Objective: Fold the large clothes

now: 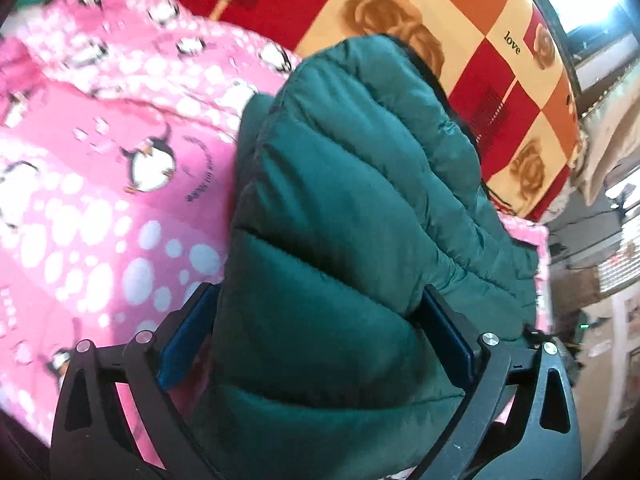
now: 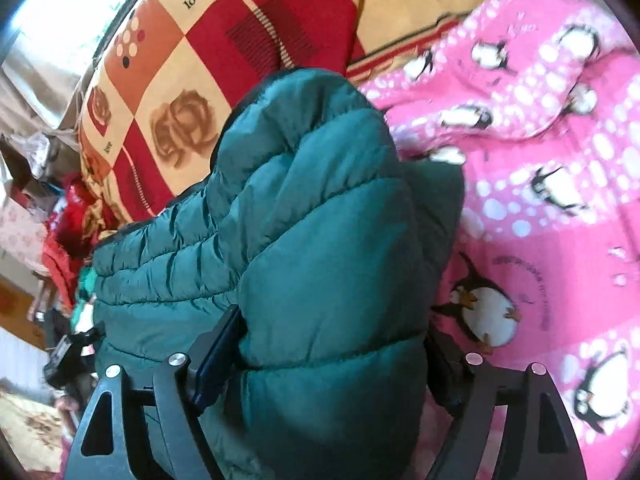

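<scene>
A dark green quilted puffer jacket [image 1: 352, 200] lies bunched over a pink penguin-print blanket [image 1: 100, 184]. My left gripper [image 1: 316, 332] is shut on a thick fold of the jacket; its blue-padded fingers [image 1: 184, 340] press the fold from both sides. In the right wrist view the same jacket [image 2: 320, 220] fills the middle, and my right gripper [image 2: 332, 344] is shut on another thick fold of it. The pink blanket [image 2: 540, 200] lies to its right.
A red, orange and cream checked quilt with rose prints [image 1: 460, 40] lies beyond the jacket; it also shows in the right wrist view [image 2: 192, 80]. Room clutter and furniture [image 1: 600, 260] sit past the bed edge. Red fabric [image 2: 68, 240] is heaped at the left.
</scene>
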Demonstrator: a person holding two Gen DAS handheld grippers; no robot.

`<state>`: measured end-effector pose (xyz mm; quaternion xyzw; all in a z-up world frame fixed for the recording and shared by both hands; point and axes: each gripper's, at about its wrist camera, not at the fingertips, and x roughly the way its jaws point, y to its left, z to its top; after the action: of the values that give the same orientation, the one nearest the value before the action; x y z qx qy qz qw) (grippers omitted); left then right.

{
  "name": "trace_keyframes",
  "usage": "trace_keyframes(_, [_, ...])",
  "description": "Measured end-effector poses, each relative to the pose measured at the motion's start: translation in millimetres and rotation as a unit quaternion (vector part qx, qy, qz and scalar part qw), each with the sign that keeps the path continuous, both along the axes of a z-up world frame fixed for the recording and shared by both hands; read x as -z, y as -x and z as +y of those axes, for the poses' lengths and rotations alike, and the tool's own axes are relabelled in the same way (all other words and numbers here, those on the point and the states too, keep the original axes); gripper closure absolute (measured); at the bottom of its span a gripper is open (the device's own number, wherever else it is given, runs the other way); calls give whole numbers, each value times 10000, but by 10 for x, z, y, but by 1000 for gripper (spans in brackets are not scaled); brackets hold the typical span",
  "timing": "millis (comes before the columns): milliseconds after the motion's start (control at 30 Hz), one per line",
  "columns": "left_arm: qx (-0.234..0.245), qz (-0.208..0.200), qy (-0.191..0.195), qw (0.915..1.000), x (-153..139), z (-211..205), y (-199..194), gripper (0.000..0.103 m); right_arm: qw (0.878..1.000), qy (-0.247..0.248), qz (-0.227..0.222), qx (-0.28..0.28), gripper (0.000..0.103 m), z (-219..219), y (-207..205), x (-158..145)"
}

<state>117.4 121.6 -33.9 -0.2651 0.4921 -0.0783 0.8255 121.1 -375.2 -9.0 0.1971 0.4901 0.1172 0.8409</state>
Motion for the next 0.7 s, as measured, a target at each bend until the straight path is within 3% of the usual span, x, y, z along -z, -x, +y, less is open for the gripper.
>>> trace_keyframes(200, [-438,-766,-1278,9879,-483,-96,423,5,9949,798,-547,282,25,62,274,-451])
trace_keyframes(333, [-606,-1044,-1645,9790,-638,-176,589,5,9905,966,-904,382,14,79,458,-659])
trace_keyframes(700, [-556,-1306,-2177,9656,-732,-785,765,5,9833,1176,-1365,267,14,738,779,-795])
